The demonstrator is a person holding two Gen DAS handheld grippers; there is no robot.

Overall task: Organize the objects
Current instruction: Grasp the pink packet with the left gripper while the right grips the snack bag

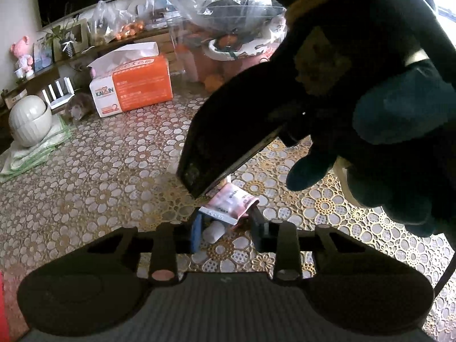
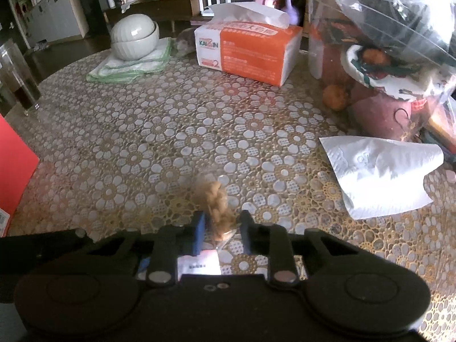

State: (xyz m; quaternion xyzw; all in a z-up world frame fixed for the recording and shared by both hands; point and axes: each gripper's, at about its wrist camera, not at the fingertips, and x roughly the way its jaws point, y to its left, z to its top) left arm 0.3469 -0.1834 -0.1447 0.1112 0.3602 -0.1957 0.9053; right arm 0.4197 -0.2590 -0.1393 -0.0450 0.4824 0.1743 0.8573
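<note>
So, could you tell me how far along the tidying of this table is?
Early stage. Looking settled: the stacked bowls on folded cloths. In hand: the left hand-held gripper looks closed on a pink packet, the right hand-held gripper on a clear bag of brown snacks. Left: the loose tissue lies on the table.

The right gripper [image 2: 221, 228] pinches a clear snack packet [image 2: 216, 199] (tan pieces inside) above the table [image 2: 142, 142].

Glossy patterned tablecloth [image 2: 171, 131], crinkly clear plastic bag [image 2: 384, 8], soft, probably paper, napkin [image 2: 382, 171].
</note>
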